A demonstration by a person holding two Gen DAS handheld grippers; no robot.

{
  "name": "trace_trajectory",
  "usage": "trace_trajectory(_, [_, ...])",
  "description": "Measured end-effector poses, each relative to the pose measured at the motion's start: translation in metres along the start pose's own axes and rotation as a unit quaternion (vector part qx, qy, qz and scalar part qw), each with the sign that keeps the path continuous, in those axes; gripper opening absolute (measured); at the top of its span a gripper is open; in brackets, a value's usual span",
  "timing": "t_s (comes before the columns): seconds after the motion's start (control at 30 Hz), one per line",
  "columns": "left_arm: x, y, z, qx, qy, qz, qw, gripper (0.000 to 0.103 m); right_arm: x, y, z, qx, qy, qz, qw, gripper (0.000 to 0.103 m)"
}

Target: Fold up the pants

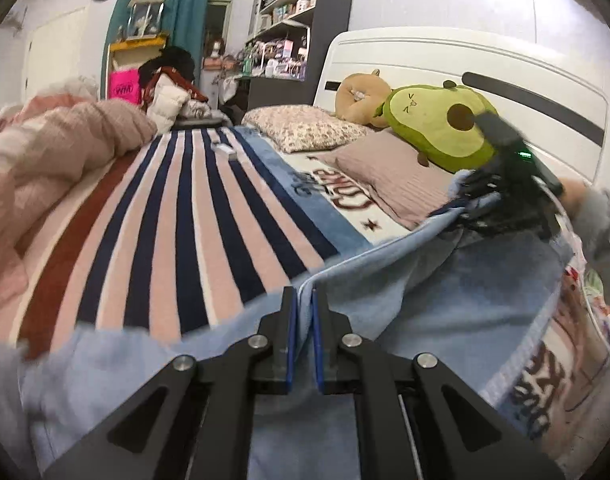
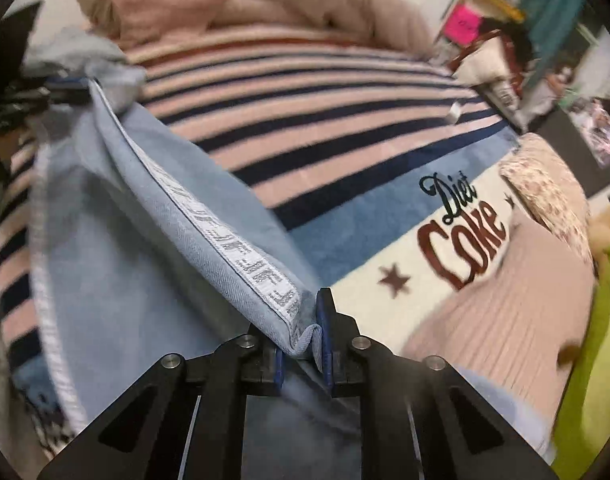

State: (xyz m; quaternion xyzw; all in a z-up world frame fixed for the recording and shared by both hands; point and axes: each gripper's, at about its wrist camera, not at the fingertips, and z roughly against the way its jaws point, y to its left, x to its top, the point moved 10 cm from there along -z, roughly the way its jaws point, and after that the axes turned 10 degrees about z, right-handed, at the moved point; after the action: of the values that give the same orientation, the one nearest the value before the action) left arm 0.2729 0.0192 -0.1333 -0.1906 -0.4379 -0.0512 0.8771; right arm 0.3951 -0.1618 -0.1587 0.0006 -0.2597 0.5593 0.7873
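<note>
Pants (image 1: 405,280), light blue, hang stretched above a striped blanket (image 1: 193,216) on a bed, waistband clamped between the closed jaws of both the left gripper (image 1: 304,300) and the right gripper (image 2: 309,320). Behind lie two pillows (image 1: 305,128), two plush toys (image 1: 437,128) and one bunched pink quilt (image 1: 45,152).

In your left wrist view, the right gripper (image 1: 471,204) is motion-blurred; its fingertips cannot be resolved. The pants (image 1: 385,288) run past the lower frame edge. In your right wrist view, the left gripper (image 2: 71,84) is cropped by the left edge and partly covered by fabric.
</note>
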Motion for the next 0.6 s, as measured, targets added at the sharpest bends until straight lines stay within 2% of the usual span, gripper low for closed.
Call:
trace_trajectory(0.13, [-0.036, -0.01, 0.016, -0.008, 0.025, 0.019, 0.9995, 0.005, -0.025, 0.045, 0.03, -0.012, -0.028, -0.053, 0.998, 0.008])
trace_trajectory(0.3, [-0.079, -0.02, 0.025, 0.017, 0.052, 0.025, 0.9982, 0.005, -0.064, 0.099, 0.044, -0.023, -0.033, -0.122, 0.992, 0.008])
trace_trajectory(0.37, [-0.092, -0.016, 0.029, 0.03, 0.058, 0.038, 0.9971, 0.005, -0.075, 0.111, 0.045, -0.012, -0.042, -0.154, 0.987, 0.008])
trace_trajectory(0.5, [-0.114, -0.004, 0.033, 0.06, 0.072, 0.06, 0.9938, 0.004, -0.094, 0.123, 0.045, -0.028, -0.042, -0.188, 0.981, 0.008])
trace_trajectory(0.6, [-0.114, 0.0, 0.041, 0.069, 0.069, 0.065, 0.9931, 0.006, -0.1, 0.121, 0.048, -0.026, -0.044, -0.212, 0.976, 0.013])
